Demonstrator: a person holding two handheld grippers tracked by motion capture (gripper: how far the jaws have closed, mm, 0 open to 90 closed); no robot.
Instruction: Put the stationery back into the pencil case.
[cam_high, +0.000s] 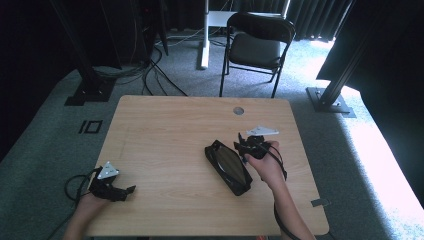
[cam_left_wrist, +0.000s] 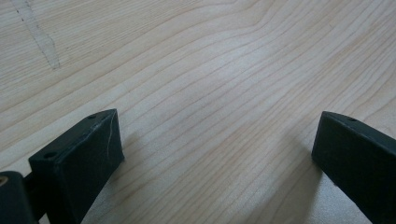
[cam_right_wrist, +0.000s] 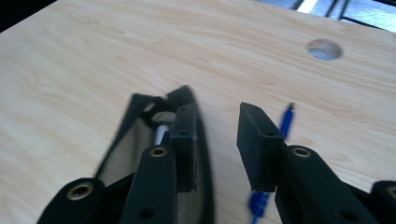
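A black pouch (cam_high: 227, 165) lies open on the wooden table (cam_high: 170, 130), right of centre, with a pale lining and a white object (cam_right_wrist: 161, 135) inside it. My right gripper (cam_high: 241, 145) hovers just above the pouch's right edge. In the right gripper view the right gripper (cam_right_wrist: 217, 121) has its jaws apart with bare wood showing in the gap; one jaw overlaps the pouch (cam_right_wrist: 135, 140) rim. A blue pen (cam_right_wrist: 285, 123) lies on the table beside the pouch, partly hidden by the other jaw. My left gripper (cam_high: 127, 192) rests at the near left corner, and the left gripper (cam_left_wrist: 217, 135) stands wide open over bare wood.
A round cable hole (cam_high: 238, 110) is near the table's far edge. A black folding chair (cam_high: 257, 45) stands beyond the table, with cables and black frame posts on the carpet around it.
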